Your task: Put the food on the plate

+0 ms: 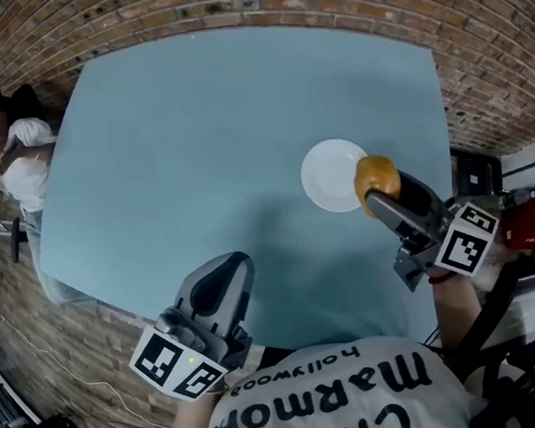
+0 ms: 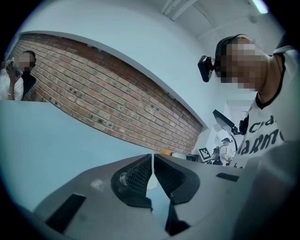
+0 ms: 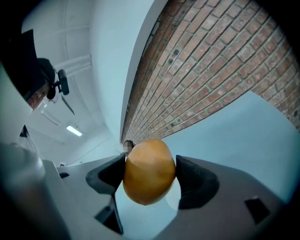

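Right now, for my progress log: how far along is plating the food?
Picked up: the right tongs are clamped on the golden-brown roll. In hand: it hangs over the right rim of the white plate in the head view. Left: lower and release it. The left tongs are shut and empty.

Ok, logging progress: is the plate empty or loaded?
Empty: the plate shows bare white wherever it is visible. The round orange-brown food is clamped in the right gripper, by the plate's right rim.
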### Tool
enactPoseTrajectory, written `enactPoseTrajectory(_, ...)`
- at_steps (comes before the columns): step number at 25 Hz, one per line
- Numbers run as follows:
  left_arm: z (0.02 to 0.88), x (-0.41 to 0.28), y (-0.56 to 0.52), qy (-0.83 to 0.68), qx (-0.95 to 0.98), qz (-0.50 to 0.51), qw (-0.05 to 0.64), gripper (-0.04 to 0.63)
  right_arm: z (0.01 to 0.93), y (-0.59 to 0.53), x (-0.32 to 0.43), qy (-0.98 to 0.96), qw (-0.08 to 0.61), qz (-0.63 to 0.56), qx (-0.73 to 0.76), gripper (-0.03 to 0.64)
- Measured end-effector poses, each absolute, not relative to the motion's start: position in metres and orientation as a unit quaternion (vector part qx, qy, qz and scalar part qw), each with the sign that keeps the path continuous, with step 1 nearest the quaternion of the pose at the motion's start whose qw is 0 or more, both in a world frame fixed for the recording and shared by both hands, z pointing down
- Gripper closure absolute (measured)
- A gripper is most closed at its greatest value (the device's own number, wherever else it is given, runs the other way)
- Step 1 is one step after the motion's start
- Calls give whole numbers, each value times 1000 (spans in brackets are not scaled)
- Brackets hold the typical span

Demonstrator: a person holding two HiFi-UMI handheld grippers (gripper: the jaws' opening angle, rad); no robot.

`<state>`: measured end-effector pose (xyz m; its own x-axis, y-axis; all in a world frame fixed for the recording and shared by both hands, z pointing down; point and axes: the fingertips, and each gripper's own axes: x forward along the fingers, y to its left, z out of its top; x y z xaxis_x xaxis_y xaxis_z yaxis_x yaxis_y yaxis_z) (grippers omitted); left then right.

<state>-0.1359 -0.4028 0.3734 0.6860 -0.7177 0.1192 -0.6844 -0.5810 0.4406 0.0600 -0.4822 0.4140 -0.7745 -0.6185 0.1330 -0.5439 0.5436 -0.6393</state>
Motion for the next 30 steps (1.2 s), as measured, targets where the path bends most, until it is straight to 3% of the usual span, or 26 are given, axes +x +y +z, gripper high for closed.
enactPoseTrajectory(16, 410, -139, -415, -400, 875, -29, 273, 575, 494, -512, 43, 882, -163, -236, -373, 293)
enactPoseTrajectory(22, 415, -146, -419, -403, 872, -32, 277, 575, 506, -522, 35, 880, -193, -217, -376, 293)
enactPoseTrajectory(30, 420, -144, -422, -396, 873, -29, 283, 575, 526, -523, 32, 873, -286, -132, -372, 293)
